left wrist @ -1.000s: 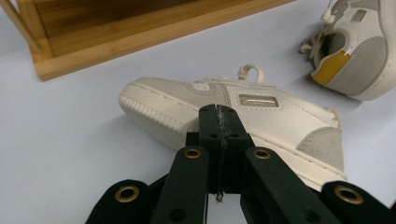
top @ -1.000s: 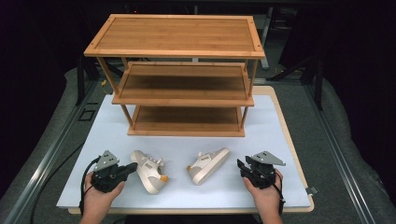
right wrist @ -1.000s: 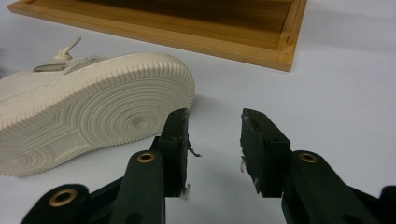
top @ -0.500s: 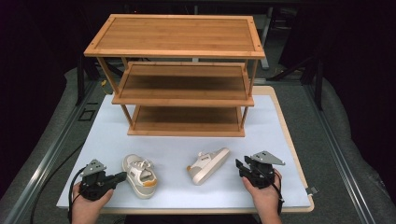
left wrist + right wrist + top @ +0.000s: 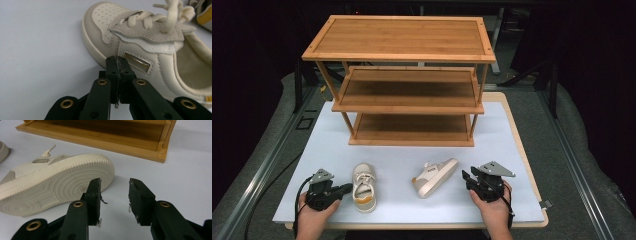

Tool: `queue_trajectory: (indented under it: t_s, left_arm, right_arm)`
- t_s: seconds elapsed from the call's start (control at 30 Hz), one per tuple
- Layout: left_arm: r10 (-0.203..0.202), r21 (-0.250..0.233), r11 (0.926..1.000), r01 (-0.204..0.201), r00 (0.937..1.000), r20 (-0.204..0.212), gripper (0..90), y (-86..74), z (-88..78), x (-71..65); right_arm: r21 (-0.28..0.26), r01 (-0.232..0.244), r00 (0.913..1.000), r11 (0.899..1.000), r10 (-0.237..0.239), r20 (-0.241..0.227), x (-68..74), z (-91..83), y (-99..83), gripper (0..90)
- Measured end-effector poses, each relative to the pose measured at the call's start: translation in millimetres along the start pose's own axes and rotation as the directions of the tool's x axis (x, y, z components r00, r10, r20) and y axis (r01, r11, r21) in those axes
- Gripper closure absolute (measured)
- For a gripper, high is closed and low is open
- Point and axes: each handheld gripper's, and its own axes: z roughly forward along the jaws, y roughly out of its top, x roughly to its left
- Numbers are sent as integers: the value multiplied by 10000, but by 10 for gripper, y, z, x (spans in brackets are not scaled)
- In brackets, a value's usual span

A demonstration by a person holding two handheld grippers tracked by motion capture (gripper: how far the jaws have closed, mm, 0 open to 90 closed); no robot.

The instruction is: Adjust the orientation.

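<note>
Resting on the white table mat (image 5: 522, 165) in front of the three-tier wooden shoe rack (image 5: 399, 82) are two cream leather sneakers. The upright sneaker (image 5: 363, 186) sits just beside the left gripper (image 5: 346, 188), whose jaws are pressed together on nothing, their tips at the shoe's side. The other sneaker (image 5: 435, 176) lies tipped on its side near the right gripper (image 5: 465, 177), whose jaws, parted and empty, have just been closing a little.
</note>
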Motion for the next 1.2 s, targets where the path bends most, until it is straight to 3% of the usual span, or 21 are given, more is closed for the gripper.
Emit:
queue_trajectory:
  t_s: [0.13,0.3,0.43,0.47,0.53,0.57,0.73,0.8,0.83,0.9,0.97,1.0,1.2]
  left_arm:
    - [-31,-26,10000,32,9996,265,885,99,135,-4]
    - [82,1,10000,-82,9986,527,864,176,258,-10]
    - [149,-30,9999,-147,9983,572,826,183,262,6]
    - [146,-53,9999,-143,9983,571,818,166,238,17]
    - [111,-87,9999,-106,9983,575,811,153,222,22]
    - [83,-113,9999,-77,9983,570,802,146,211,26]
    - [133,-206,9997,-121,9983,568,777,94,127,45]
    - [74,-285,9996,-58,9983,574,766,83,103,45]
    - [101,-294,9995,-84,9982,593,763,84,93,47]
    - [120,-366,9993,-100,9984,550,755,85,78,41]
    - [126,-410,9991,-104,9985,527,754,88,75,37]
    - [138,-392,9992,-118,9985,526,749,91,87,39]
    - [167,-373,9992,-145,9980,617,734,94,96,12]
  right_arm:
    - [-197,-25,9997,9998,21,-228,63,-33,42,695]
    - [-185,562,9953,9982,-575,-784,279,14,147,846]
    - [-233,739,9915,9970,-760,-1056,419,60,184,856]
    - [-228,981,9898,9949,-999,-1015,494,112,195,838]
    - [-180,1037,9894,9944,-1050,-1003,511,136,196,831]
    - [-71,1141,9908,9934,-1143,-724,537,171,193,828]
    - [-91,1064,9898,9943,-1068,-941,521,177,181,833]
    - [171,1160,9880,9931,-1136,-1046,522,166,144,832]
    - [369,1232,9897,9917,-1201,-781,536,167,113,832]
    - [527,1197,9890,9914,-1145,-937,534,163,75,823]
    - [265,961,9951,9950,-955,-243,548,105,99,818]
    - [-315,749,9961,9967,-763,-438,539,82,153,819]
    - [-487,865,9943,9951,-893,-588,528,180,179,812]
